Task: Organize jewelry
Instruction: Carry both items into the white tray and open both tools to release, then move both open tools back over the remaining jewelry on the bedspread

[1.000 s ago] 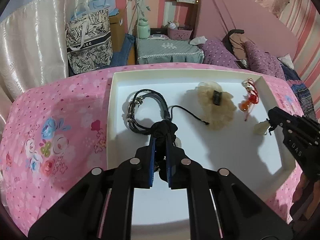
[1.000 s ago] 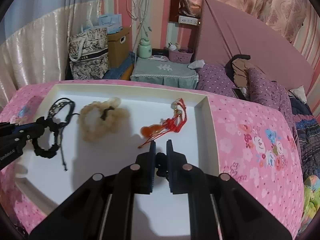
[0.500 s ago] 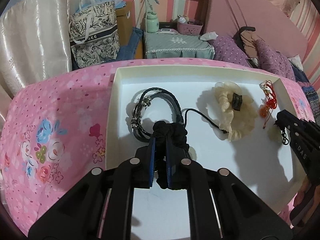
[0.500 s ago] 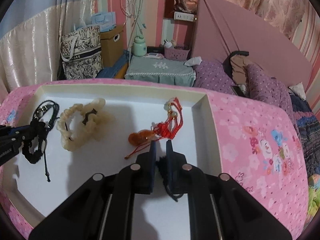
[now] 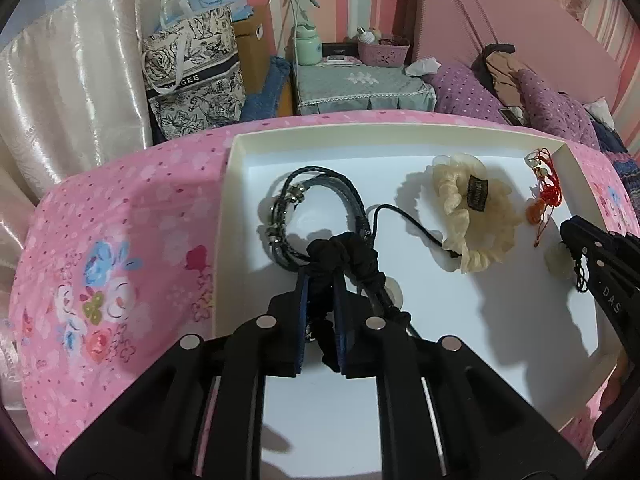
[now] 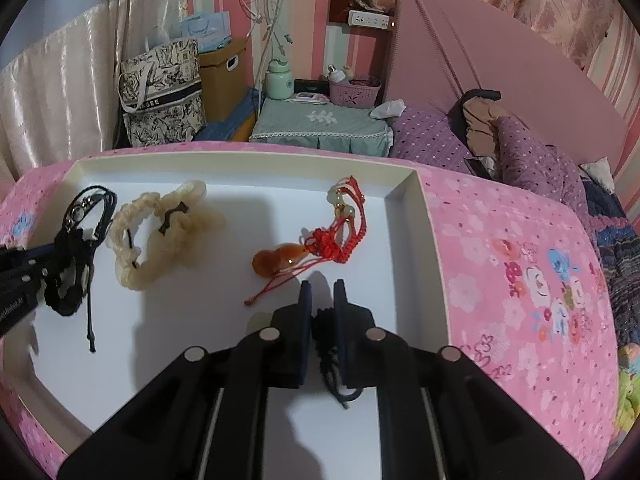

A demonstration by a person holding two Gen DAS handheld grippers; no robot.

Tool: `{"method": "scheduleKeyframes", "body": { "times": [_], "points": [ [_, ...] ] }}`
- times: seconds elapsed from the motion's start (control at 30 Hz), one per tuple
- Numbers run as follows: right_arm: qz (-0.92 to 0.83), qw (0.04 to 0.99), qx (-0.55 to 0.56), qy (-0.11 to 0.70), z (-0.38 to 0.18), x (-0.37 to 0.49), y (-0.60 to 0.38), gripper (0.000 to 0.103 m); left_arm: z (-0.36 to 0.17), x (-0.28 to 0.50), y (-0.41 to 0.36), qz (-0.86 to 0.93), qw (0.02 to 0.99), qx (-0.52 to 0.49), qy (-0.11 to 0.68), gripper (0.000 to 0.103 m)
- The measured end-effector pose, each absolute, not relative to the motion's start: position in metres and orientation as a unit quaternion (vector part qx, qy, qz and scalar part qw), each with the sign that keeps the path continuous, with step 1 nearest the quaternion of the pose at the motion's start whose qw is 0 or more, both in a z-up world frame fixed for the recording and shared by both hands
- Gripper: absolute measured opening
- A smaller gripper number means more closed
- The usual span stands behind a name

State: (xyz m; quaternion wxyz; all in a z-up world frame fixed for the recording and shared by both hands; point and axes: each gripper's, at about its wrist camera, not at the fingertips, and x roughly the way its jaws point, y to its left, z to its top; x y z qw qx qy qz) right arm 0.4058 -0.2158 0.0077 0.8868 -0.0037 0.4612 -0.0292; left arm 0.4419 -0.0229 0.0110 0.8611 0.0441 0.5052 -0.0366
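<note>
A white tray (image 5: 360,136) lies on a pink floral cloth. In the left wrist view my left gripper (image 5: 320,280) grips a black ruffled band (image 5: 340,252) low over the tray's left half, and its jaws are opening slightly. A black braided bracelet (image 5: 320,200) lies just beyond it. A cream scrunchie (image 5: 472,216) and a red knotted cord with an orange pendant (image 5: 544,196) lie further right. My right gripper (image 6: 323,292) is shut on a black cord (image 6: 328,340). A pale green stone (image 5: 558,262) hangs from that cord near the tray's right side.
The tray's raised rim (image 6: 424,232) stands right of my right gripper. Beyond the table are a patterned tote bag (image 5: 192,76), a covered bedside stand (image 5: 360,84) and a bed with purple pillows (image 6: 440,140). Pink cloth (image 5: 120,260) surrounds the tray.
The left wrist view has tipped a little, so the tray sits lower and nearer in it. The black band stays between the left jaws. The right gripper has hardly moved.
</note>
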Motion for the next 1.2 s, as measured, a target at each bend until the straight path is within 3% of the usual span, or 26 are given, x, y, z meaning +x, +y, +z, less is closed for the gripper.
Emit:
{"method": "scheduleKeyframes", "body": {
  "times": [0.07, 0.1, 0.17, 0.27, 0.4, 0.47, 0.57, 0.7, 0.77, 0.87, 0.97, 1.2],
  "points": [
    [-0.027, 0.888, -0.003, 0.459, 0.013, 0.401, -0.215, 0.014, 0.018, 0.436, -0.021, -0.039, 0.863, 0.042, 0.501, 0.021],
    [-0.027, 0.889, -0.004, 0.456, 0.017, 0.398, -0.215, 0.026, 0.024, 0.432, -0.02, -0.039, 0.866, 0.043, 0.496, 0.026],
    [-0.028, 0.896, -0.004, 0.444, 0.028, 0.39, -0.214, 0.042, 0.036, 0.424, -0.02, -0.036, 0.875, 0.048, 0.481, 0.047],
    [-0.027, 0.901, -0.008, 0.433, 0.042, 0.377, -0.21, 0.043, 0.056, 0.406, -0.017, -0.042, 0.886, 0.047, 0.459, 0.057],
    [-0.03, 0.907, -0.001, 0.42, 0.055, 0.359, -0.207, 0.052, 0.071, 0.383, -0.01, -0.048, 0.891, 0.038, 0.449, 0.063],
    [-0.029, 0.91, -0.002, 0.414, 0.058, 0.348, -0.204, 0.053, 0.077, 0.369, -0.007, -0.046, 0.896, 0.038, 0.44, 0.072],
    [-0.031, 0.914, -0.007, 0.404, 0.062, 0.329, -0.197, 0.063, 0.083, 0.343, 0.0, -0.048, 0.904, 0.033, 0.424, 0.08],
    [-0.036, 0.923, 0.001, 0.384, 0.066, 0.303, -0.195, 0.075, 0.083, 0.314, 0.007, -0.044, 0.909, 0.021, 0.414, 0.086],
    [-0.036, 0.926, 0.01, 0.377, 0.067, 0.289, -0.196, 0.078, 0.08, 0.299, 0.009, -0.043, 0.911, 0.018, 0.41, 0.094],
    [-0.054, 0.929, 0.002, 0.366, 0.068, 0.268, -0.195, 0.079, 0.08, 0.276, 0.012, -0.043, 0.915, 0.019, 0.401, 0.096],
    [-0.084, 0.931, -0.01, 0.355, 0.069, 0.249, -0.198, 0.091, 0.08, 0.259, 0.017, -0.043, 0.918, 0.013, 0.395, 0.098],
    [-0.097, 0.929, 0.018, 0.356, 0.071, 0.213, -0.216, 0.091, 0.084, 0.227, 0.032, -0.035, 0.921, 0.006, 0.387, 0.098]
  ]
}}
